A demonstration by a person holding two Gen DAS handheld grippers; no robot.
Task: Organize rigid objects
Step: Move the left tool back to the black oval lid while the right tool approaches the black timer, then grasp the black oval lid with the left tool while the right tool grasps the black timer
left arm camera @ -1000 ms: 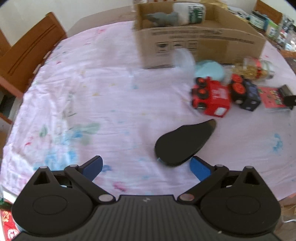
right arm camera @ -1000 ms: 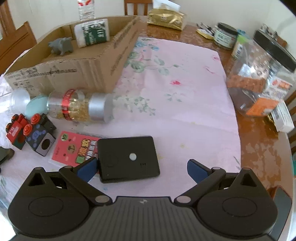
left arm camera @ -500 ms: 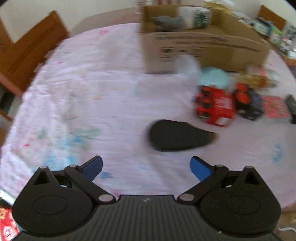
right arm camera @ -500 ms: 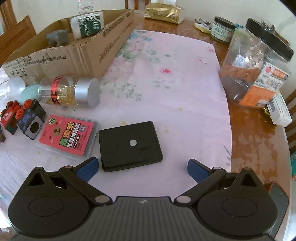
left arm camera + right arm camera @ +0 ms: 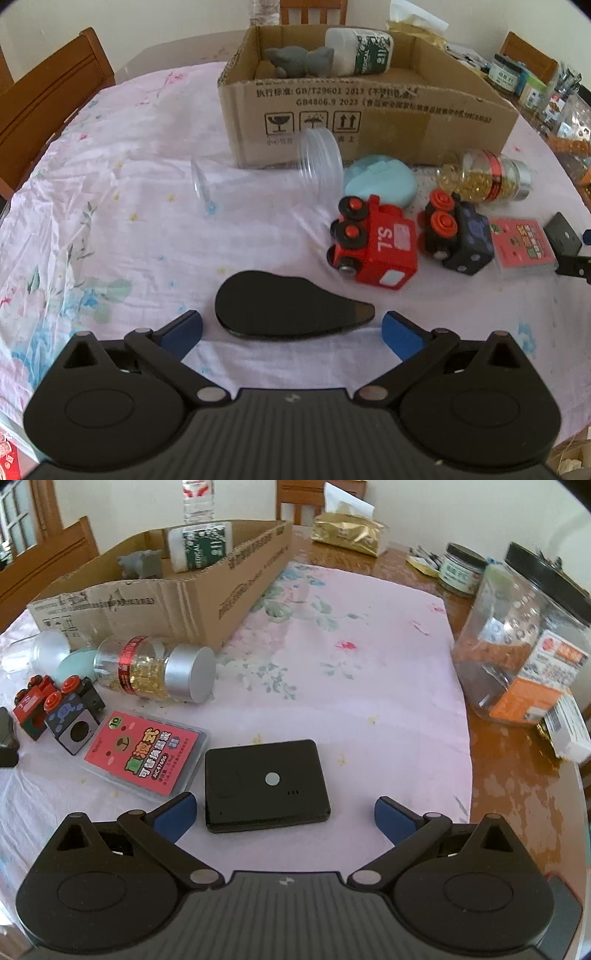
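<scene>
Both hand-held grippers, left [image 5: 290,326] and right [image 5: 284,814], wide open and empty, now nearer the black paddle [image 5: 286,308] and black case [image 5: 264,784] on the pink-clothed surface [image 5: 351,672].

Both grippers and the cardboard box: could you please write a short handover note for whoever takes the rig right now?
Left gripper: open, empty, just short of the flat black teardrop-shaped piece on the cloth.
Right gripper: open, empty, just short of the flat black rectangular device.
Done: grey animal figure and white-and-green bottle lie in the brown cardboard box.
Left on the cloth: both black items, red toy truck, black toy block with red wheels, pink card pack, silver-capped jar of gold beads, clear plastic cup, light blue round case.
</scene>
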